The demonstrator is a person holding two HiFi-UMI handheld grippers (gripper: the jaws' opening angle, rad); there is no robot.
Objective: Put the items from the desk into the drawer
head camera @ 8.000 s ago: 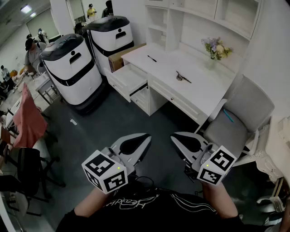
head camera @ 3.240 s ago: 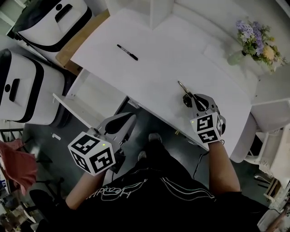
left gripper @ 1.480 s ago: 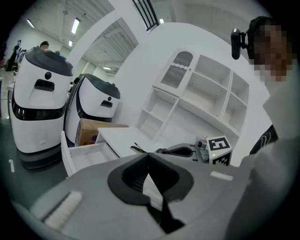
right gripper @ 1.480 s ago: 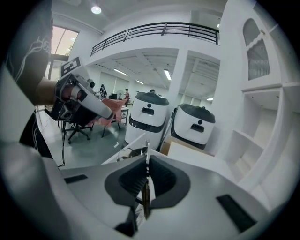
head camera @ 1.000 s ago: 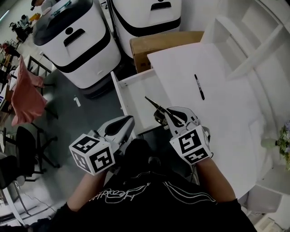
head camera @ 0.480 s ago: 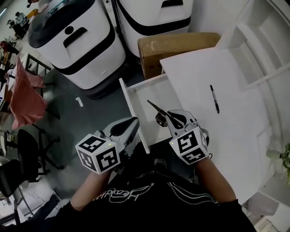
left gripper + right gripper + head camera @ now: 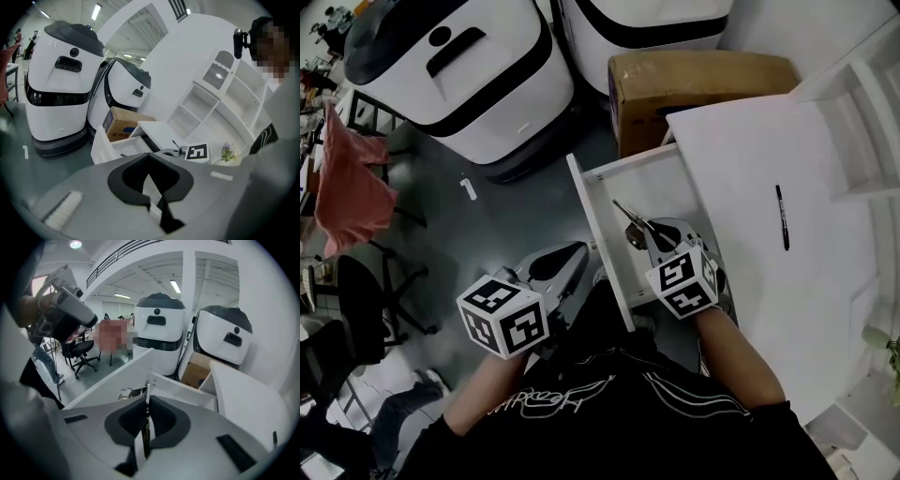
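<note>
The open white drawer (image 7: pixel 598 242) juts out from the left end of the white desk (image 7: pixel 741 141). My right gripper (image 7: pixel 651 229) hangs over the drawer's near part, shut on a slim dark metal tool (image 7: pixel 624 214) whose tip points toward the drawer's far end. In the right gripper view the tool (image 7: pixel 147 401) stands as a thin blade between the closed jaws of my right gripper (image 7: pixel 146 420), above the drawer (image 7: pixel 183 385). A black pen (image 7: pixel 782 217) lies on the desk. My left gripper (image 7: pixel 565 257) is shut and empty, left of the drawer front, over the floor.
Two white-and-black machines (image 7: pixel 459 75) (image 7: pixel 647 28) stand beyond the drawer, with a cardboard box (image 7: pixel 694 80) beside the desk end. A red cloth (image 7: pixel 352 178) and a black office chair (image 7: pixel 356 300) are at the left. White shelves (image 7: pixel 872 103) rise behind the desk.
My right gripper has carried the tool from the desk to over the open drawer, further in over the last second. The left gripper stays shut beside the drawer front.
</note>
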